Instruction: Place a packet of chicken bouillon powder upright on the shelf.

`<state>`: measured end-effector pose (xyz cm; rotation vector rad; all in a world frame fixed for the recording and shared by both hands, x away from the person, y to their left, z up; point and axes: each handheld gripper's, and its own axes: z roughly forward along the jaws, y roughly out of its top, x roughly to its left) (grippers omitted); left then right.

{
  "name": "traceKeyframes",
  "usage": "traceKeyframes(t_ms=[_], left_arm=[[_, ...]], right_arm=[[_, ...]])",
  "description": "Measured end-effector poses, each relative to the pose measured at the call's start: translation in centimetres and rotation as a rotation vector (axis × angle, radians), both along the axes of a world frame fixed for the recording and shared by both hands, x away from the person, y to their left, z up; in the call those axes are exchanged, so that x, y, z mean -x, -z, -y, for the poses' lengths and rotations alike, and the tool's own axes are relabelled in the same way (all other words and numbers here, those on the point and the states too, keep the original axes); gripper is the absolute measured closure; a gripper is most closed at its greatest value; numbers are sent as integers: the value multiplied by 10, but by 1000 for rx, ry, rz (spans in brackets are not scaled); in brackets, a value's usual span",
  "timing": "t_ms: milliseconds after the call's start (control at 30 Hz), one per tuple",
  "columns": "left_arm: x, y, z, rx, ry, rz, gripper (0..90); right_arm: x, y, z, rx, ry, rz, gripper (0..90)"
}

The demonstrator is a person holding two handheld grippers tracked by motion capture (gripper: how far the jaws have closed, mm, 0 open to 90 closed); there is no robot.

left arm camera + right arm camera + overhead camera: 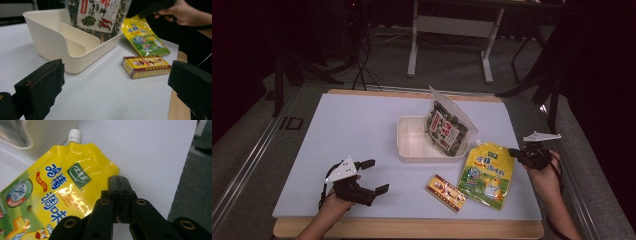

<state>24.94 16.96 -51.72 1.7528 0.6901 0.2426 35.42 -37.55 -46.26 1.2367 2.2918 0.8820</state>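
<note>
The right gripper (pixel 119 182), jaws closed, seems to pinch the yellow pouch (pixel 57 195) at its edge; lift slowly toward the tray (pixel 409 150). The left gripper (pixel 374 176) waits wide open, empty.

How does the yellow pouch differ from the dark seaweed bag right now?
The yellow pouch lies flat on the table, while the seaweed bag stands tilted in the cream bin. The pouch has a white screw cap; the bag has a flat clear top edge. Both are soft printed food packs.
</note>
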Motion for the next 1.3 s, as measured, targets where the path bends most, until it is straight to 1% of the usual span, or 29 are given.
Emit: traceKeyframes(t_ms=[33,67,100,167,300,333,367,400,433,467,500,567,633,667,700,733,833,867,900,933,1033,1067,1100,1133,1167,1200,1233,1267,1300], left_arm=[[-1,0,2,-4,8,-23,6],[-1,1,3,-6,12,-37,7],[-1,0,7,-23,27,-82,6],[0,-1,11,-34,30,-91,6],[1,-5,16,-51,31,-88,6],[1,-8,18,-54,26,-80,6],[1,-11,22,-54,40,-86,6],[1,-11,22,-54,40,-86,6],[3,-13,26,-59,49,-76,6],[3,-13,26,-59,49,-76,6],[4,-15,31,-68,58,-71,6],[5,-16,36,-75,76,-68,6],[5,-17,38,-82,77,-67,7],[5,-18,42,-89,87,-63,6],[5,-18,42,-89,87,-63,6],[4,-20,47,-88,99,-68,6],[1,-21,52,-82,110,-75,7],[-2,-22,58,-82,125,-74,6],[-2,-22,58,-82,125,-74,7],[-3,-23,62,-88,134,-67,7],[-11,-29,78,-82,193,-25,8],[-11,-29,78,-82,193,-25,31],[-16,-33,86,-66,220,-12,68],[-16,-33,86,-66,220,-12,72],[-19,-35,91,-53,237,-10,72],[-26,-39,101,-45,269,3,92],[-26,-39,101,-45,269,3,139],[-28,-40,107,-47,271,18,147],[-34,-42,118,-46,296,25,147]], right_arm=[[6,-9,-3,4,-12,28,900],[8,-11,-4,6,-18,39,900],[12,-15,-5,10,-26,53,900],[19,-21,-7,15,-40,78,900],[37,-35,-9,-5,-66,129,900],[37,-35,-9,-5,-66,129,900],[50,-41,-10,-4,-84,162,900],[50,-41,-10,-4,-84,162,900],[66,-48,-13,-14,-112,197,900],[66,-48,-13,-14,-112,197,900],[79,-53,-14,-19,-146,225,900],[90,-57,-16,-19,-166,248,900],[102,-61,-18,-27,-209,274,900],[107,-62,-19,-26,-233,281,900],[107,-62,-19,-26,-233,281,900],[115,-66,-22,-14,-259,287,900],[120,-68,-22,-7,-272,295,900],[124,-69,-23,-19,-283,292,900],[125,-70,-23,-18,-288,287,900],[125,-70,-23,-18,-288,287,900],[132,-74,-24,-21,-308,289,900],[134,-74,-25,-20,-313,290,900],[135,-75,-26,-17,-318,289,900],[135,-75,-26,-17,-318,289,900],[138,-76,-28,-2,-324,294,900],[139,-76,-29,-2,-328,293,900],[140,-77,-29,-4,-332,295,900],[141,-77,-30,-6,-334,292,900],[142,-78,-30,-3,-335,290,900]])
